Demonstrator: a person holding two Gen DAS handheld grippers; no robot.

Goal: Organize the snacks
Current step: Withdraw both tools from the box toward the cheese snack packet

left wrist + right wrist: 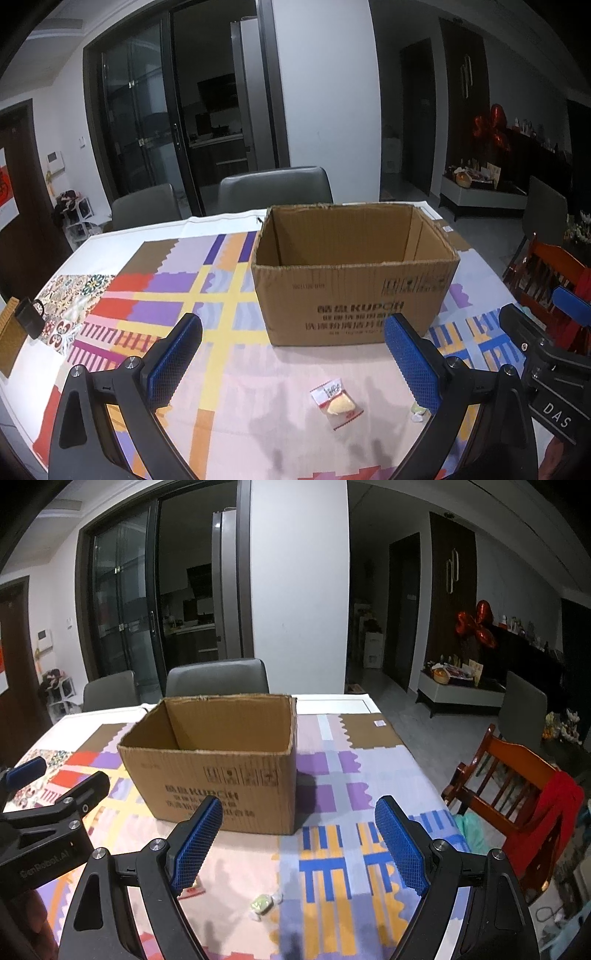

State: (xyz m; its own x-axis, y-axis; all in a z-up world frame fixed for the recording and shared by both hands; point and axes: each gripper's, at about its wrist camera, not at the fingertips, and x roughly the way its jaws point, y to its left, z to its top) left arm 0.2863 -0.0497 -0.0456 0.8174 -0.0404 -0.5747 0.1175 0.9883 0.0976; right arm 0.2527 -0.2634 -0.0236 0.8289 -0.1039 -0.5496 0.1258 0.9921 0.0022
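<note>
An open cardboard box [351, 295] [218, 771] stands on the patterned tablecloth; its floor is hidden from both views. In front of it lies a clear-wrapped yellow snack [338, 402], between and just below the blue pads of my left gripper [295, 354], which is open and holds nothing. A small pale green wrapped candy [264, 904] lies on the cloth below my right gripper [299, 834], also open with nothing between its pads. The same candy [417, 412] peeks out beside the left gripper's right finger. The snack's red-edged wrapper corner [194, 888] shows behind the right gripper's left finger.
Grey chairs [273, 188] stand behind the table. A wooden chair with red cloth [517, 801] is off the table's right edge. A black item and a tan mat [22, 325] lie at the table's left side. Each gripper shows at the edge of the other's view.
</note>
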